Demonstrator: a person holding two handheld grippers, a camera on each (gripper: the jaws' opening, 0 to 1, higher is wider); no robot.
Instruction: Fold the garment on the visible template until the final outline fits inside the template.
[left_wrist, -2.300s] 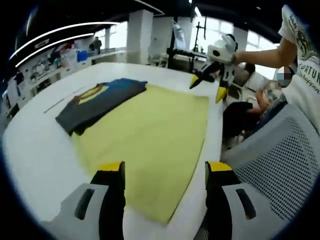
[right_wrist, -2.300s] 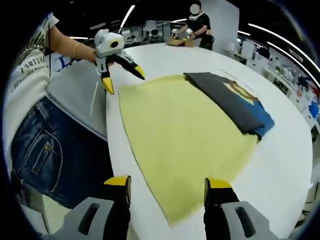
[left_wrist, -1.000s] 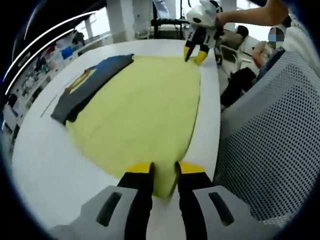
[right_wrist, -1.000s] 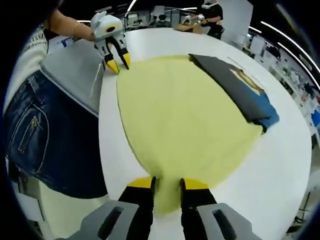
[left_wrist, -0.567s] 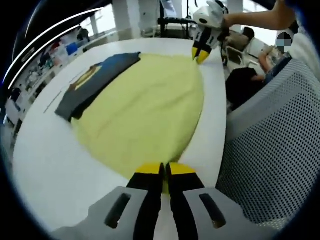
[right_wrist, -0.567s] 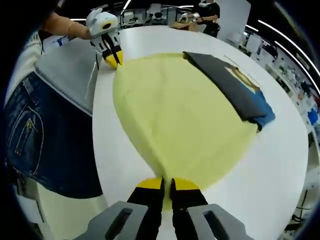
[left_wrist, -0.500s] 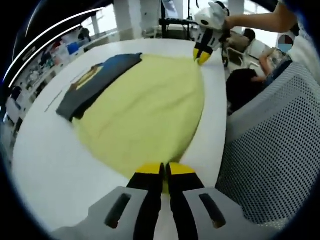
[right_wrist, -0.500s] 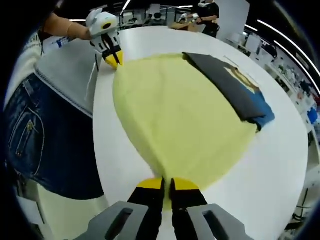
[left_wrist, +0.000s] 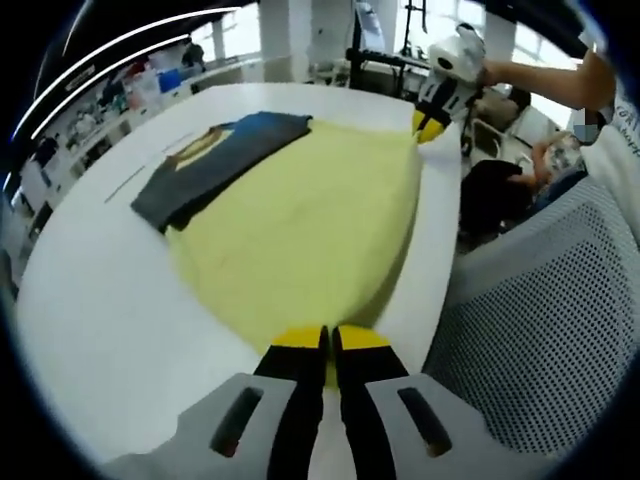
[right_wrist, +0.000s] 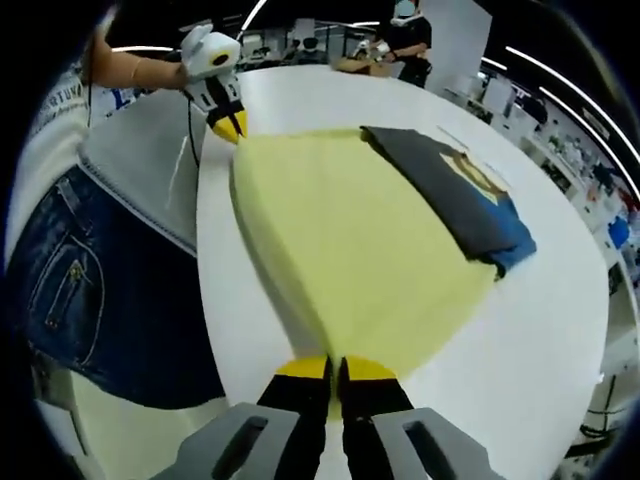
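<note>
I am clamping my left tongs (left_wrist: 329, 338) on one near corner of the yellow garment (left_wrist: 305, 225) lying on the white counter (left_wrist: 95, 290). My right tongs (right_wrist: 333, 368) are pinching the other corner, while a folded dark garment (right_wrist: 452, 198) is lying on the far edge of the yellow one.

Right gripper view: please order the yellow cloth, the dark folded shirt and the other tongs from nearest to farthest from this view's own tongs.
1. Yellow cloth, pinched in the right tongs.
2. Dark folded shirt, upper right.
3. Left tongs, at the cloth's far corner, upper left.

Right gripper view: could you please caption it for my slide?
Both grippers pinch near corners of the yellow garment; folded dark shirt lies beyond.
</note>
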